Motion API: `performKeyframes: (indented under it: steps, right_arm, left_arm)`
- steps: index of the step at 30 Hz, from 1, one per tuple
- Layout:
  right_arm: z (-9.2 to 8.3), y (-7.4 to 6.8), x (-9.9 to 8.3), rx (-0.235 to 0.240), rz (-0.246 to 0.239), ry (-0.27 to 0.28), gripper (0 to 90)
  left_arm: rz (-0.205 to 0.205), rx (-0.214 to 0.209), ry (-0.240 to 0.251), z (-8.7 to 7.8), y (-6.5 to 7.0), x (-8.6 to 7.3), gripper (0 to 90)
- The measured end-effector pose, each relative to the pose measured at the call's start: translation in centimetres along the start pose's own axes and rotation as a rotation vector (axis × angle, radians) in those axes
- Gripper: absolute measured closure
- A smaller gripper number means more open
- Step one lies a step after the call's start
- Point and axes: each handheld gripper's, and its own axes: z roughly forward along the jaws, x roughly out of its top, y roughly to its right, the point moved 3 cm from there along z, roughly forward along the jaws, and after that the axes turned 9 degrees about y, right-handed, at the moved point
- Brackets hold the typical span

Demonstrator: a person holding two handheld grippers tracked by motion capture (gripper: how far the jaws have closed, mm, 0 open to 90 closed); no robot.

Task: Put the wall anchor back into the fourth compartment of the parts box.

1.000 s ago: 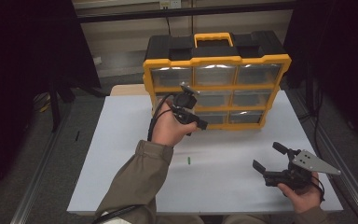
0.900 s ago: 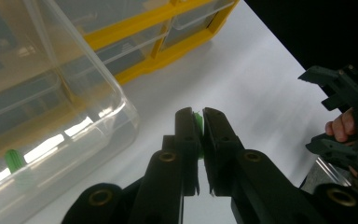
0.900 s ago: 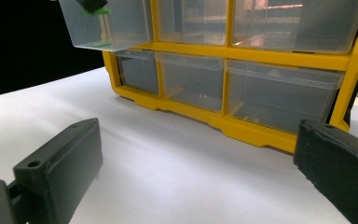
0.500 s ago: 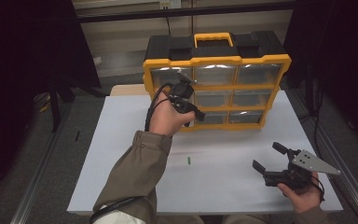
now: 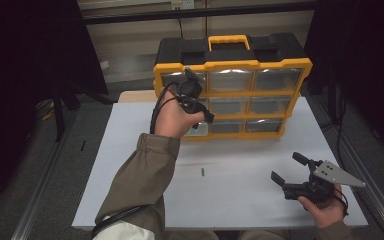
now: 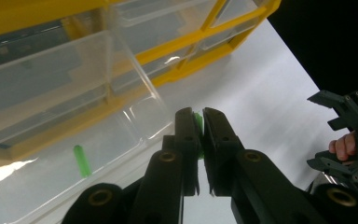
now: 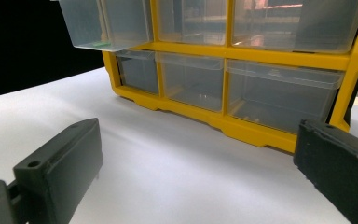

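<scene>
An organizer [image 5: 260,75] stands on the far half of the table [image 5: 130,150]. A drawer [image 6: 70,88] on its left side is pulled out toward the person, with a peg [image 6: 82,160] lying in it. The left gripper [image 5: 196,102] hangs before that drawer, another peg [image 6: 197,122] between its jaws. A third peg [image 5: 202,172] lies mid-table. The right gripper [image 5: 292,170] sits at the near right, well apart from the organizer.

I count one yellow box [image 5: 232,65] of see-through drawers [image 5: 232,80], nine drawers in three rows of three. I hold two claws, the left claw [image 6: 196,126] and the right claw [image 5: 292,170]. I see three small green sticks: one [image 6: 197,122] pinched in my left claw, one [image 6: 82,160] in the open drawer beside it, one [image 5: 202,172] on the one white table [image 5: 130,145].
</scene>
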Motion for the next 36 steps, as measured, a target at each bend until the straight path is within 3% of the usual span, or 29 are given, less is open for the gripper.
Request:
performKeyframes:
  steps: [7, 21, 36]
  right_arm:
    - [0.0, 0.0, 0.0, 0.004, 0.0, 0.0, 1.1]
    - [0.0, 0.0, 0.0, 0.0, 0.0, 0.001, 1.1]
    - [0.0, 0.0, 0.0, 0.0, -0.001, 0.001, 1.1]
  left_arm:
    - [0.016, -0.004, 0.002, -0.8, 0.0, 0.5, 85.0]
    - [-0.039, 0.05, 0.051, -1.7, -1.4, 1.3, 85.0]
    - [-0.05, 0.102, 0.078, -2.2, -3.1, 1.4, 85.1]
